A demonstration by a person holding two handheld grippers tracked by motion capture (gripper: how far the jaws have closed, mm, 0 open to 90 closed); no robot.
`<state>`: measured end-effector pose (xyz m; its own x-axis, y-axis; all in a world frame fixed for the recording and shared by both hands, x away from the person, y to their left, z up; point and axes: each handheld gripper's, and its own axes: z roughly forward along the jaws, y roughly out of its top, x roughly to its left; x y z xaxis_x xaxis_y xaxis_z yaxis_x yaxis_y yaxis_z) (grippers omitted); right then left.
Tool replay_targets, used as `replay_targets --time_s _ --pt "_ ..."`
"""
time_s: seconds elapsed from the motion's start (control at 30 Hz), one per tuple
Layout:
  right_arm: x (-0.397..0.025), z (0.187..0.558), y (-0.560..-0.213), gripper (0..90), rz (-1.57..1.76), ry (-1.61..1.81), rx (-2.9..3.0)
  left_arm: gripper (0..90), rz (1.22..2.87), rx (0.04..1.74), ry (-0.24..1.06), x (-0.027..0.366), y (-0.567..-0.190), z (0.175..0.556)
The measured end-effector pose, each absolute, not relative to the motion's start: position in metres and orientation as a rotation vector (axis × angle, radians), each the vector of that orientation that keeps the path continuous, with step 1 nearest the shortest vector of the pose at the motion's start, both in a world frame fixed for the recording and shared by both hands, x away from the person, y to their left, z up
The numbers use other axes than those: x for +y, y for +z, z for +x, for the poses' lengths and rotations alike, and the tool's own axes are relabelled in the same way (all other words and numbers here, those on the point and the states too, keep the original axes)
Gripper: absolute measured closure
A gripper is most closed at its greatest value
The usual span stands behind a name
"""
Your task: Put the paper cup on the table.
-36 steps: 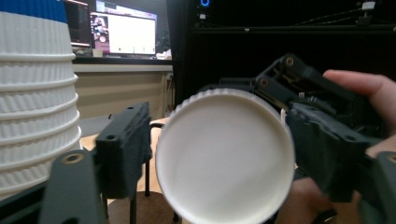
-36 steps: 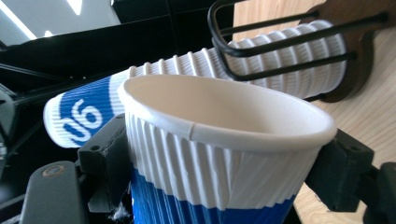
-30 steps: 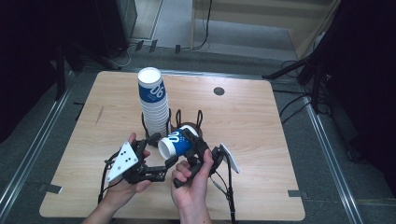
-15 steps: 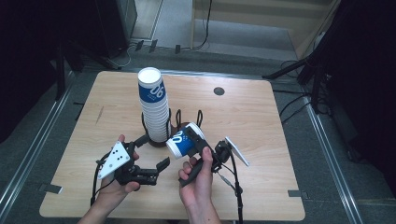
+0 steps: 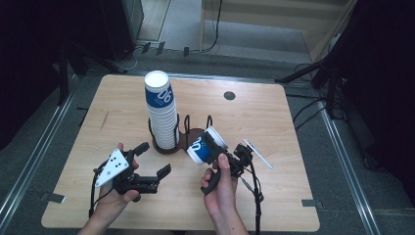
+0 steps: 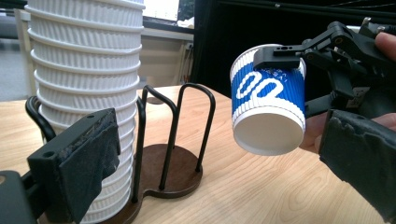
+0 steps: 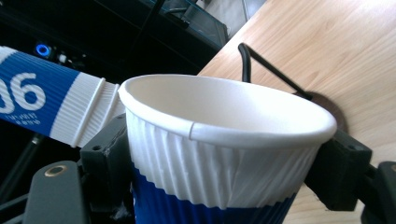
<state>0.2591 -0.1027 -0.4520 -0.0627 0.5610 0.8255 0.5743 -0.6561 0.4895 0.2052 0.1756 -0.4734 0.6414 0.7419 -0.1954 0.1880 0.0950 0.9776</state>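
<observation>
A tall stack of white-and-blue paper cups point(image 5: 160, 107) stands in a dark wire holder point(image 5: 172, 145) at mid-table. My right gripper point(image 5: 211, 148) is shut on a single blue-and-white paper cup point(image 5: 204, 145), held tilted above the table just right of the holder, rim pointing up and right. The right gripper view has that cup point(image 7: 219, 149) squeezed between both jaws of the right gripper point(image 7: 224, 168), with the stack point(image 7: 46, 107) behind. My left gripper point(image 5: 152, 159) is open, low over the table, left of the cup. In the left gripper view, the cup point(image 6: 268, 107) hangs beyond the open left gripper point(image 6: 219, 163).
The holder's second slot point(image 6: 177, 135), ringed by black wire loops, has no cups in it. A small dark round hole point(image 5: 229, 95) sits in the wooden table point(image 5: 303, 196) at the back. Bare wood stretches to the right and far left. Cables trail from both grippers toward the front edge.
The right gripper has carried the cup a little to the right and up. The left gripper has drawn back leftward from the cup's base, jaws apart.
</observation>
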Motion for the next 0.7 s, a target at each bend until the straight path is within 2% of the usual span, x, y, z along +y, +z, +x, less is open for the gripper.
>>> replay_targets --time_s 0.7 --pt "-0.112 0.257 -0.453 19.9 -2.195 -2.011 -1.71 0.0 1.483 0.881 0.53 0.193 -0.483 0.197"
